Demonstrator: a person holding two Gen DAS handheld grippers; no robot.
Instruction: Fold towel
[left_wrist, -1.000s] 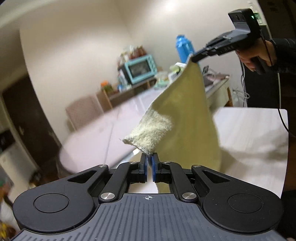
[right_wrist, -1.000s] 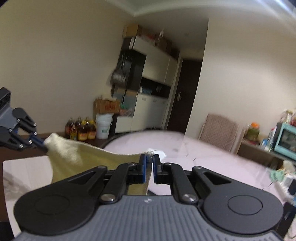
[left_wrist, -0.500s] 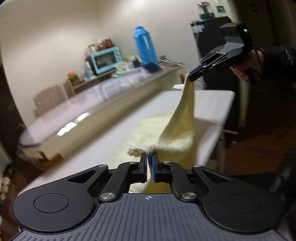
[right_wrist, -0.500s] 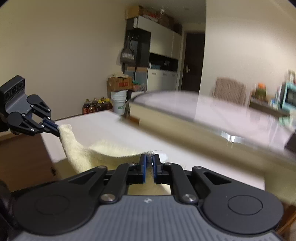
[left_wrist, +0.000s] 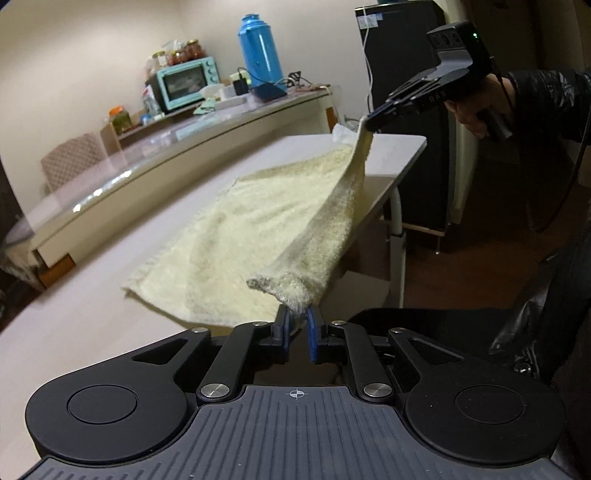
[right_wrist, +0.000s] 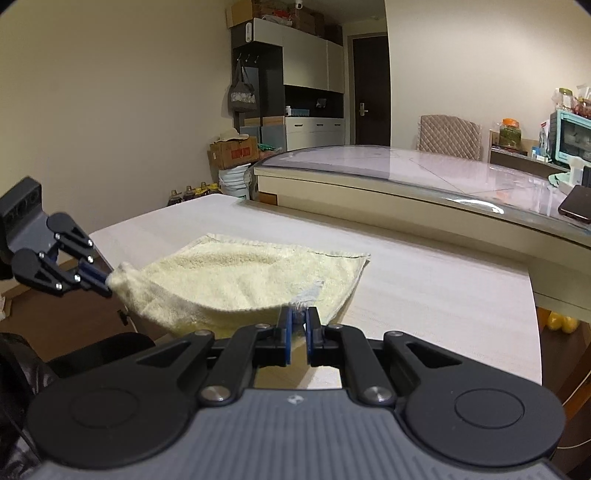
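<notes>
On the pale wood-grain table (right_wrist: 424, 280), the far half of a cream-yellow terry towel (right_wrist: 236, 273) is laid flat, while its near edge is held up over the table's near side between two corners. One corner is clamped in the tightly closed right gripper (right_wrist: 297, 314). The other corner sits between the blue pads of the left gripper (left_wrist: 296, 318), whose jaws are opening; whether the pads still press on it cannot be made out. The person is cut off to a dark sleeve (left_wrist: 546, 99) and a hand (left_wrist: 476, 110). Beyond the table a glass-topped counter (right_wrist: 424, 166) is seen, with a mint toaster oven (left_wrist: 184, 83) and a blue thermos (left_wrist: 258, 51) behind it. Faint lettering on the right gripper's arm cannot be read.
</notes>
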